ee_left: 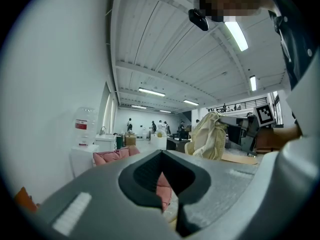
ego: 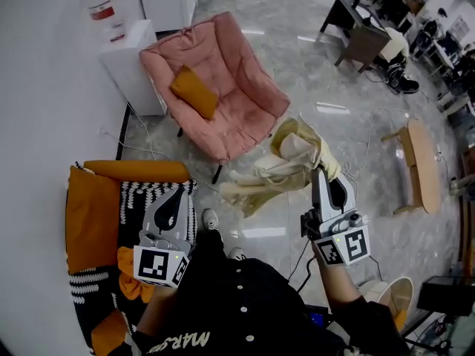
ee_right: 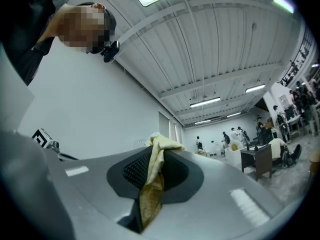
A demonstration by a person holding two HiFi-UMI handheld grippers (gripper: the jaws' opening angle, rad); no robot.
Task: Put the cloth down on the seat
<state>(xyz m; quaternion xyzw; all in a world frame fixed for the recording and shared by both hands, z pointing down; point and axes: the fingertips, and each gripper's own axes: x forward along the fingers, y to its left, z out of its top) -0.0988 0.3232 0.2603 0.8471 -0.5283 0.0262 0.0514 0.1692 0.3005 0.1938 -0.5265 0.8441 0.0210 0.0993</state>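
Left: my left gripper point(ego: 175, 208), jaws pressed together, nothing between them, parked low over a patterned seat.
Centre: pink chair point(ego: 245, 117) with an orange cushion point(ego: 194, 91); its seat is bare.
Right: cream cloth point(ego: 278, 170) hanging above the floor, just beside the chair's front edge, pinched in my right gripper point(ego: 320, 173).
Risk: letting go here would likely drop it on the floor; trailing folds may drag it off the sloped seat.
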